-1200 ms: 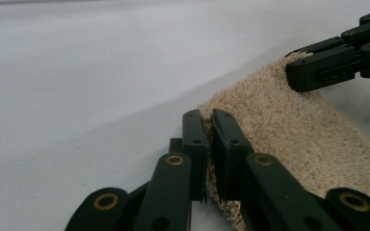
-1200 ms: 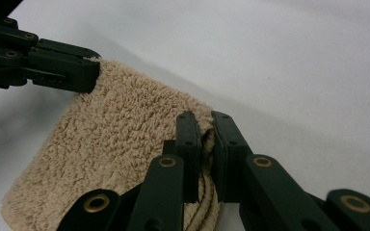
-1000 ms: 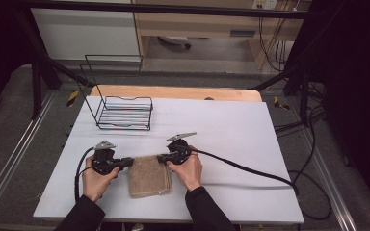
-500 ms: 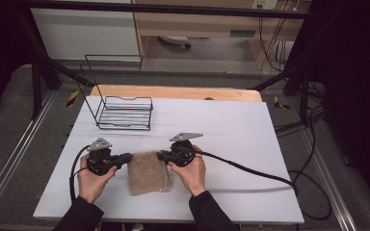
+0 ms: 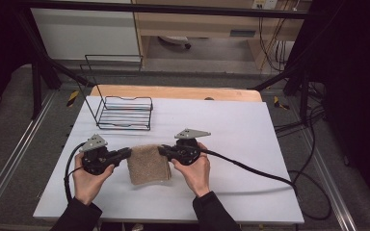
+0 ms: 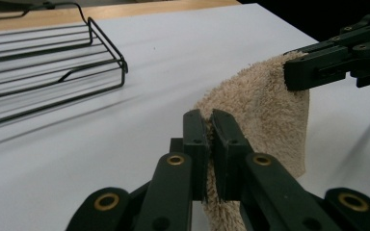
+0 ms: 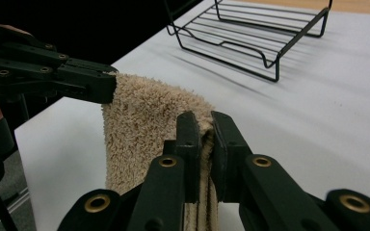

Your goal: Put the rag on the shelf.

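Observation:
A beige terry towel (image 5: 147,165) lies in front of the person on the white table (image 5: 250,144), with its far edge raised. My left gripper (image 5: 126,153) is shut on the towel's far left corner, and its jaws pinch the cloth (image 6: 211,139). My right gripper (image 5: 162,150) is shut on the far right corner (image 7: 203,139). From both grips the towel (image 6: 265,106) hangs down in a folded drape. In the left gripper view the right gripper (image 6: 318,67) holds the opposite corner. In the right gripper view the left gripper (image 7: 77,79) does the same.
A black wire rack (image 5: 124,113) stands on the table's far left, close behind the left gripper, and also appears in both gripper views (image 6: 53,62) (image 7: 255,38). A wooden board (image 5: 173,91) lines the back edge. The right gripper's cable (image 5: 250,168) trails across the table to the right.
Both grippers have raised the towel's far edge and drifted slightly apart and away from the person. The towel now looks shorter, its far part lifted off the table.

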Demonstrator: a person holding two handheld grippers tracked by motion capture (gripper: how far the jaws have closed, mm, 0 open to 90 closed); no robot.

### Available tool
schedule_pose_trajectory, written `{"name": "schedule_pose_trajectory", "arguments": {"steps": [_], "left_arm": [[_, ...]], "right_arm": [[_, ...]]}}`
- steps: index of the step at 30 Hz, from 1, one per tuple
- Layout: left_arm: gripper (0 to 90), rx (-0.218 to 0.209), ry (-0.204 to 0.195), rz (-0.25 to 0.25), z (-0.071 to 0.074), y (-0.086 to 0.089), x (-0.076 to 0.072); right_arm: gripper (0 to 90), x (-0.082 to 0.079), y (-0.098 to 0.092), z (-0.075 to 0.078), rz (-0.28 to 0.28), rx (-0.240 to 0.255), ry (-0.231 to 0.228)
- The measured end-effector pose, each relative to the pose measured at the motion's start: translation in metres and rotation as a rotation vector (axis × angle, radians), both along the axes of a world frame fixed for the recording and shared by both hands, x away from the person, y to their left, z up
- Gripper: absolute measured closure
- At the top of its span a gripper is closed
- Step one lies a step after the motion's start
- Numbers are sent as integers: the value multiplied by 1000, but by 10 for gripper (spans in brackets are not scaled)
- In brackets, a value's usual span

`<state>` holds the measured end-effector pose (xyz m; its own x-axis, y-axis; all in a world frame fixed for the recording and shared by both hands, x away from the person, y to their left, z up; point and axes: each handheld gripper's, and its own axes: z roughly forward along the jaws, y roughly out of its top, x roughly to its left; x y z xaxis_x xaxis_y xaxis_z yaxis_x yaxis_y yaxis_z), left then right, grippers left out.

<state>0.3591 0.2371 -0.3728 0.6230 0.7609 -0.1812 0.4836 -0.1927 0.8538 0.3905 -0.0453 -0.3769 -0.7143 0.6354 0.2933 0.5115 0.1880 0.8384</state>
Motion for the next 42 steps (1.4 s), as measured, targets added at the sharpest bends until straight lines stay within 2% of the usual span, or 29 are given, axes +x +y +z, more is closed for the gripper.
{"name": "schedule_pose_trajectory", "arguments": {"steps": [6,20,25,42], "left_arm": [[847,-1,-38,-6,10,-2,-2],[847,-5,-93,-4,26,-3,3],[847,-11,-115,0,32,-1,4],[848,-66,-199,43,54,13,9]], "right_arm": [[833,-3,-4,9,2,31,-38],[833,-3,-7,19,-17,85,-106],[833,-3,-6,24,-20,88,-126],[833,3,10,52,-30,122,-222]]}}
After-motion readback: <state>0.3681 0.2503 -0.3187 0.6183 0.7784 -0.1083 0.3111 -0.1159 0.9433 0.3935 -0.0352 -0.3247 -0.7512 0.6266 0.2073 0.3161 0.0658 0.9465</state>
